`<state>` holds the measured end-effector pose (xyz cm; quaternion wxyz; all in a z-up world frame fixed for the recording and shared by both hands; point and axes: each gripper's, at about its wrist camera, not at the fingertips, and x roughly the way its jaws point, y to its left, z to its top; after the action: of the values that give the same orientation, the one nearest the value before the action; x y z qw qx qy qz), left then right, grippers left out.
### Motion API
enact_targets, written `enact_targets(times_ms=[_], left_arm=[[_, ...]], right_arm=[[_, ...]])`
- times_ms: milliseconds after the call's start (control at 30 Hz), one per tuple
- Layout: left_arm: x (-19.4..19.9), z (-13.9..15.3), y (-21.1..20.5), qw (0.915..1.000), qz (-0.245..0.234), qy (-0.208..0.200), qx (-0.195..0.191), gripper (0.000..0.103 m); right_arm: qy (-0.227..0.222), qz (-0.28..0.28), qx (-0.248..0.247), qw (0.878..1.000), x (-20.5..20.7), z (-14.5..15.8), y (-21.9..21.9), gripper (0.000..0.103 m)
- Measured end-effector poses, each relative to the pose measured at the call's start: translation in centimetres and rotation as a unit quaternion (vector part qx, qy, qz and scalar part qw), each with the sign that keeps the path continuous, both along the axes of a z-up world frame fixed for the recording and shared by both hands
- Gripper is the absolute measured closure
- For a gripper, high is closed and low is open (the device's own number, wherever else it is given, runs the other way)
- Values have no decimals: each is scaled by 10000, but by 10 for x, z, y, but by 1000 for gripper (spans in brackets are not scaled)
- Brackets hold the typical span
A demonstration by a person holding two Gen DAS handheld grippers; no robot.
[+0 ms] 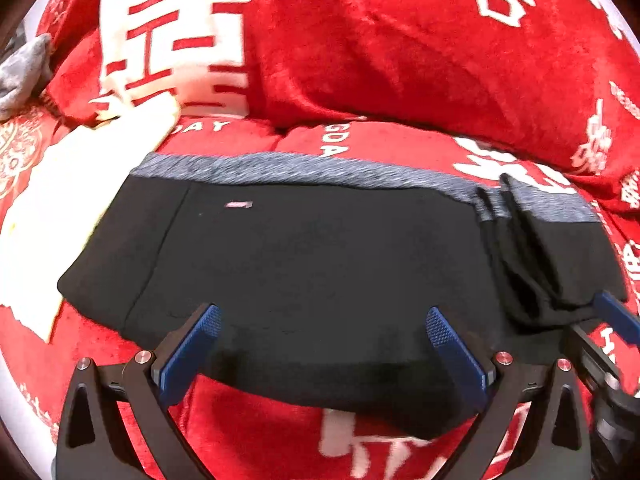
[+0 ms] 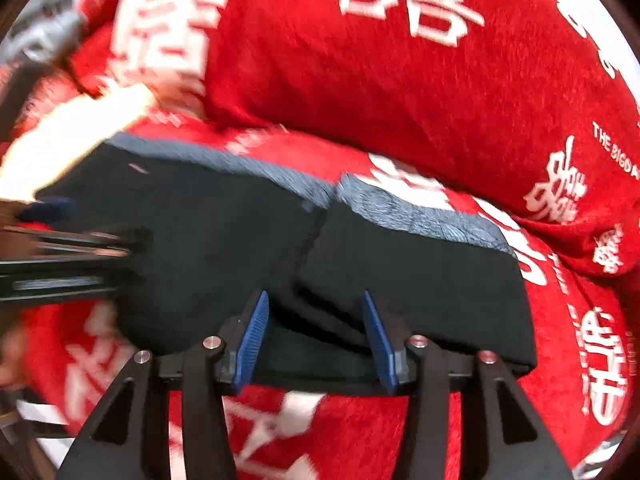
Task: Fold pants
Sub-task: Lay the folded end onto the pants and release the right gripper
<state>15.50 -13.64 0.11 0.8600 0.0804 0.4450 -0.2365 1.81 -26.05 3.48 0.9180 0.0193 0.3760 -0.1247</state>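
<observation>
- Currently the pants (image 1: 304, 264) lie folded on the red blanket (image 1: 360, 60), gray waistband (image 1: 280, 166) on the far side.
- Left gripper (image 1: 324, 322): fingers spread wide, empty, over near edge.
- Right gripper (image 2: 314, 320): fingers apart, holding nothing.

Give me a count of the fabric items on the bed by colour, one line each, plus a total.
Black with grey waistband: 1, the pants
Red with white lettering: 1, the blanket
Cream: 1, the cloth beside the pants
Grey: 1, the small cloth at the far left edge
Total: 4
</observation>
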Motion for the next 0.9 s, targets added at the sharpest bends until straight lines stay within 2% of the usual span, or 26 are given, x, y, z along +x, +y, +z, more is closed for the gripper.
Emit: enact_targets(times_ms=[67, 133, 167, 233, 267, 300, 367, 433, 467, 500, 567, 633, 667, 700, 767, 800, 833, 867, 900], left_arm=[[-4, 5, -8, 9996, -227, 27, -134, 0], [-7, 9, -17, 9982, -493, 145, -300, 0], [-8, 10, -23, 9969, -623, 274, -401, 0], [-8, 13, -33, 9935, -807, 534, -605, 0], [-7, 15, -38, 9907, -919, 681, -740, 5], [-6, 17, -44, 9882, -1009, 797, -834, 11], [-3, 20, -57, 9834, -1174, 1012, -945, 11], [-2, 23, -73, 9807, -1340, 1052, -959, 11], [-2, 22, -83, 9804, -1401, 1039, -920, 11], [-3, 22, -94, 9791, -1488, 1084, -867, 11], [-5, 21, -108, 9743, -1674, 1221, -886, 11], [-10, 18, -124, 9696, -1901, 1315, -806, 11], [-12, 14, -132, 9689, -1978, 1312, -694, 14], [-13, 11, -138, 9694, -2002, 1287, -594, 27], [-13, -1, -147, 9674, -2036, 1453, -393, 41], [-11, -5, -149, 9675, -1983, 1529, -342, 42], [-10, -9, -149, 9681, -1932, 1559, -351, 43], [-10, -9, -147, 9694, -1878, 1532, -399, 51], [-11, -8, -145, 9705, -1850, 1491, -405, 54]], right_arm=[[-351, -145, 988, 9944, -19, 7, -24, 50], [-526, -576, 2029, 9761, -33, 0, -58, 50], [-586, -762, 2503, 9634, -38, -6, -73, 50], [-762, -1207, 3598, 9221, -49, -26, -111, 52], [-854, -1357, 3980, 9033, -55, -35, -124, 54], [-912, -1410, 4192, 8922, -57, -39, -131, 56], [-972, -1439, 4345, 8838, -60, -46, -140, 56], [-1060, -1498, 4474, 8753, -63, -52, -148, 56], [-1126, -1542, 4599, 8672, -64, -55, -154, 56], [-1240, -1582, 4802, 8538, -64, -61, -160, 56], [-1407, -1634, 5018, 8377, -68, -65, -166, 56], [-1424, -1687, 5066, 8335, -69, -70, -170, 56], [-1393, -1693, 5063, 8340, -66, -72, -171, 56], [-1379, -1698, 5064, 8341, -63, -74, -172, 56], [-1381, -1713, 5093, 8320, -59, -77, -173, 56], [-1373, -1749, 5107, 8305, -54, -78, -173, 61], [-1334, -1806, 5120, 8291, -52, -80, -175, 81], [-1253, -1918, 5109, 8285, -50, -83, -177, 94], [-1172, -2044, 5109, 8267, -48, -86, -178, 98]])
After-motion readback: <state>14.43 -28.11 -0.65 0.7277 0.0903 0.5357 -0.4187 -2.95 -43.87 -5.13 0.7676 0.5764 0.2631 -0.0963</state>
